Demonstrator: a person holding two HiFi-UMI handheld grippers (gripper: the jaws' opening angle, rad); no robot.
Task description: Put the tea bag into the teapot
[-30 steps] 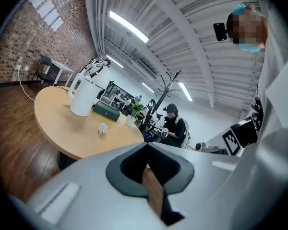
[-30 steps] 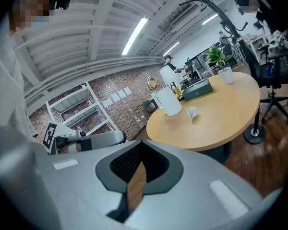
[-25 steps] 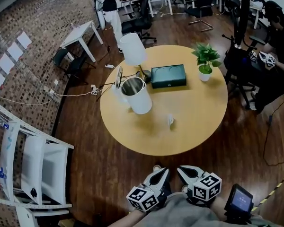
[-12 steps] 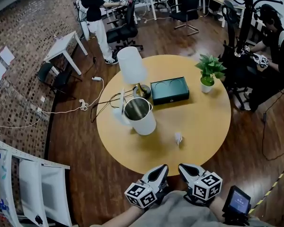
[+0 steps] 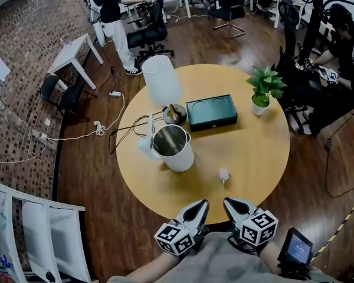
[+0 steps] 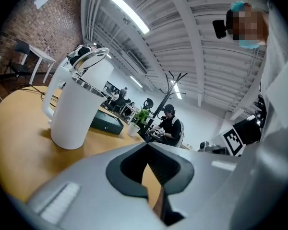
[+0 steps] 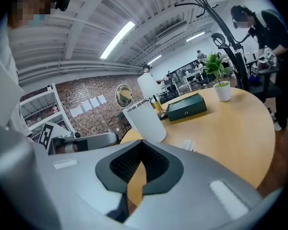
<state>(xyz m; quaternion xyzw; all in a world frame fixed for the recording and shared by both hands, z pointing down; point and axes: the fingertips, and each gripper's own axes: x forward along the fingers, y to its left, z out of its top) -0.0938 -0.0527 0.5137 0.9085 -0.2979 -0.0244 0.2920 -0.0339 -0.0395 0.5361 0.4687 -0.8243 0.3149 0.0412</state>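
Both tongs were closed on nothing: left tongs (image 5: 200, 206) and right tongs (image 5: 229, 203) sat side by side at bottom centre. On the round surface (image 5: 256, 149), the tea bag (image 5: 223, 175) lay lower centre, right of the open teapot (image 5: 174, 148), not touching it.

- The worktop (image 5: 253, 158) was pale yellow wood.
- The teapot (image 5: 180, 158) was white, its inside steel-grey.
- The tea bag (image 5: 223, 175) was white.
- The box (image 5: 211, 112) was dark green.
- The plant (image 5: 264, 81) had green leaves, and its pot (image 5: 259, 101) was white.
- The floor (image 5: 88, 181) was dark brown planks.
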